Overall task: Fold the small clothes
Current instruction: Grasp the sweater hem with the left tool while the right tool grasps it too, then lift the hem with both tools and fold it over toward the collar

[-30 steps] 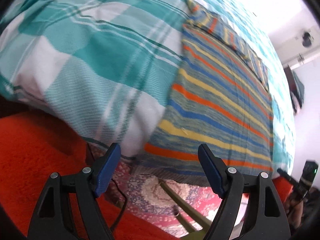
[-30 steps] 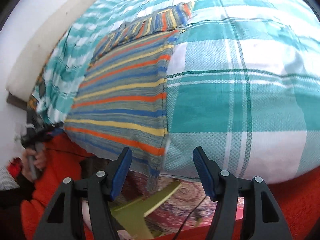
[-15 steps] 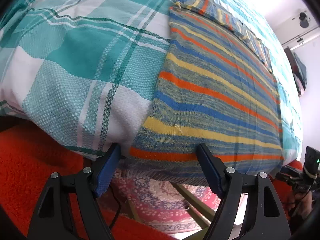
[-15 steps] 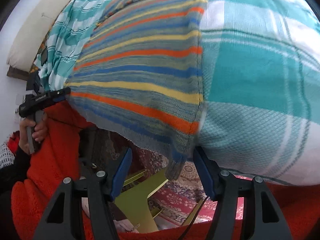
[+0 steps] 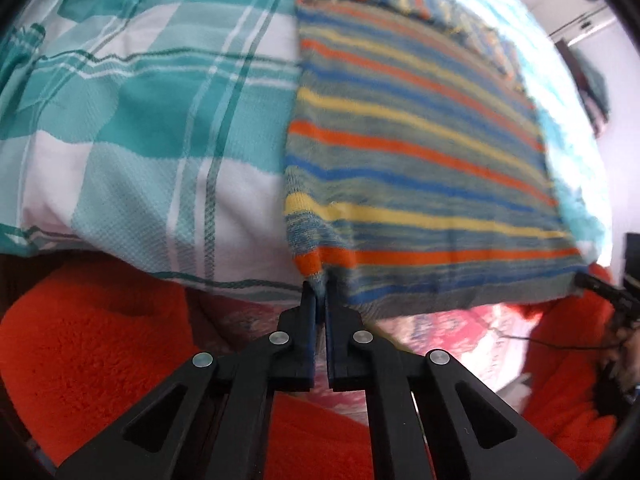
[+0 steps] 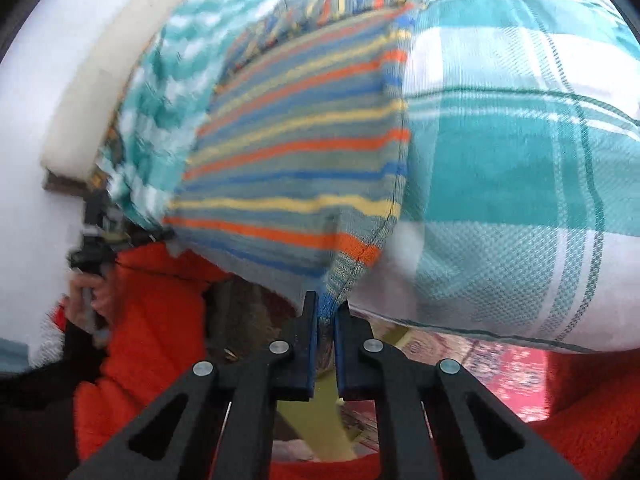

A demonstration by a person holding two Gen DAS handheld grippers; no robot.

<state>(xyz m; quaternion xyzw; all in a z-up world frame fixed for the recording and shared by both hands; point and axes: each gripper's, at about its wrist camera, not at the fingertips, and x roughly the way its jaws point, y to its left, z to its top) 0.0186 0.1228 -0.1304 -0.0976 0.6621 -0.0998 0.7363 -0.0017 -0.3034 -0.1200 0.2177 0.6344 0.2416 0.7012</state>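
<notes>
A knitted striped sweater (image 5: 420,152), grey-blue with orange, yellow and blue bands, lies flat on a teal and white plaid bedcover (image 5: 132,120), its hem hanging over the near edge. My left gripper (image 5: 318,292) is shut on the hem's left corner. In the right wrist view the same striped sweater (image 6: 296,160) shows, and my right gripper (image 6: 326,308) is shut on the hem's right corner. The far end of the sweater is folded over near the top of both views.
Red fleece sleeves (image 5: 92,360) of the person fill the lower part of both views. A patterned rug (image 5: 448,328) and a yellow-green stool (image 6: 316,420) lie below the bed edge. A cream headboard (image 6: 104,76) runs along the far left. The plaid bedcover (image 6: 520,160) spreads to the right.
Both grippers went from open beside the hem to shut on its two corners. Each has come closer to the bed edge, and the hem corners are pulled up slightly.
</notes>
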